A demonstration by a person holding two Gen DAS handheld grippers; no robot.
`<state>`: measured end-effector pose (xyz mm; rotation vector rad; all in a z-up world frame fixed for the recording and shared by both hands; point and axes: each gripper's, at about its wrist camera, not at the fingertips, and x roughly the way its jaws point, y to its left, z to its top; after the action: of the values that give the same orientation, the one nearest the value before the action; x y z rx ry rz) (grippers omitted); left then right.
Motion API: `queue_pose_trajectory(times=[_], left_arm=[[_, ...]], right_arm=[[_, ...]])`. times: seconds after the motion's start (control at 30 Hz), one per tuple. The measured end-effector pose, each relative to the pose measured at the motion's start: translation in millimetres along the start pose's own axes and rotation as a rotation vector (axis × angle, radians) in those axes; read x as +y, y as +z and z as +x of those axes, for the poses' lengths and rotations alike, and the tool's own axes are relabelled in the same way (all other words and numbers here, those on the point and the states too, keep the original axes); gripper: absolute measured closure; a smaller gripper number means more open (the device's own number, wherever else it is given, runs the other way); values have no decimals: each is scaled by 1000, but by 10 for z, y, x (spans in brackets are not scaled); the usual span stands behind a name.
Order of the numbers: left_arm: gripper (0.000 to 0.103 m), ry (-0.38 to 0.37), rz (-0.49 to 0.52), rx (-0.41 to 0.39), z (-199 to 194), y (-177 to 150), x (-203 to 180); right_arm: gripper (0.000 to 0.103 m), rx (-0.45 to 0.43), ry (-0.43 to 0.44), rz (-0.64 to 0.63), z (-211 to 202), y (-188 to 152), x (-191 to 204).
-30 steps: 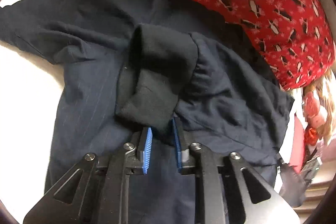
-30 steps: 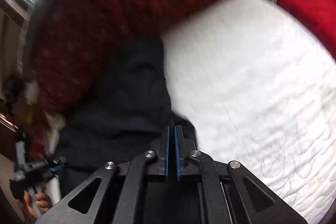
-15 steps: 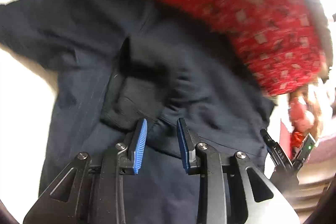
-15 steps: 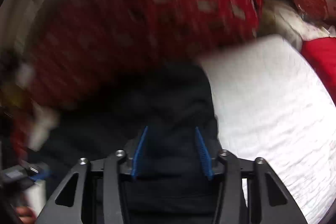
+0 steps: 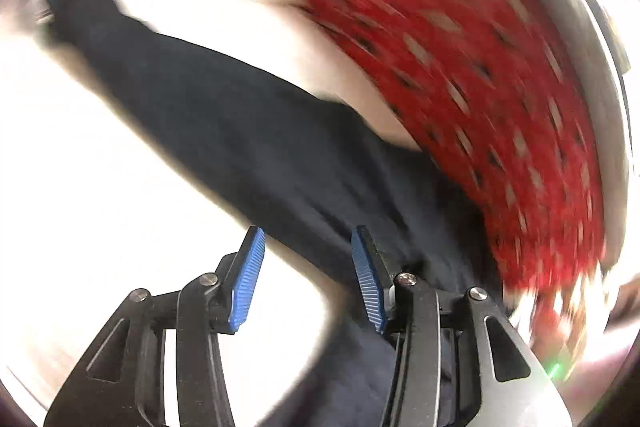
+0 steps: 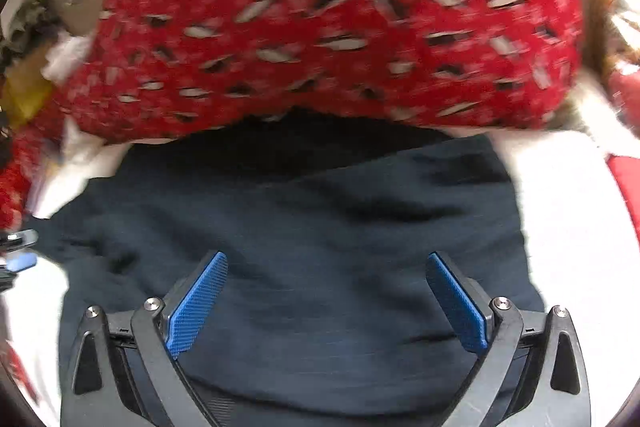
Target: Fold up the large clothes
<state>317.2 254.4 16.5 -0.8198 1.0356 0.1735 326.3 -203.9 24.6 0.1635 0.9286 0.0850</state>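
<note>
Along the bed's far edge, a red patterned blanket (image 6: 340, 27) crowds the dark navy garment (image 6: 320, 227) on the white mattress (image 5: 80, 187). Left gripper (image 5: 308, 277) and right gripper (image 6: 326, 301) have just been opening, nothing pinched; everything's blurry.

Both wrist cameras look steeply down from close above the bed, each over its own fingers; both share the dark garment (image 5: 248, 131) (image 6: 320, 227) and red patterned blanket (image 5: 460, 47) (image 6: 340, 19).
</note>
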Motion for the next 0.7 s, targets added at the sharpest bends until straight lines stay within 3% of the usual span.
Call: queue_pose_trajectory(times=[0.1, 0.13, 0.17, 0.2, 0.33, 0.4, 0.5, 0.57, 0.63, 0.7], left_arm=[[60, 29, -135, 18, 1, 299, 434], [60, 34, -154, 25, 11, 388, 497], [60, 42, -151, 27, 28, 456, 494], [60, 50, -128, 29, 58, 536, 435], [59, 103, -31, 57, 355, 695, 35], [59, 176, -15, 81, 580, 733, -69], [62, 379, 11, 161, 914, 676, -81], [69, 427, 84, 117, 846, 599, -101], [69, 582, 153, 75, 655, 470, -41], [69, 638, 162, 51, 429, 322, 234]], right_arm=[[0, 143, -22, -31, 455, -116, 275], [1, 105, -92, -80, 508, -131, 413], [1, 10, -130, -118, 440, -200, 511], [1, 7, -148, -133, 449, -221, 554], [0, 9, -64, -64, 487, -262, 341], [0, -2, -67, -70, 492, -308, 324], [0, -12, -66, -70, 493, -236, 350], [0, -16, -59, -66, 506, -283, 356], [0, -17, -53, -64, 496, -312, 336], [0, -19, -51, -63, 498, -321, 327]])
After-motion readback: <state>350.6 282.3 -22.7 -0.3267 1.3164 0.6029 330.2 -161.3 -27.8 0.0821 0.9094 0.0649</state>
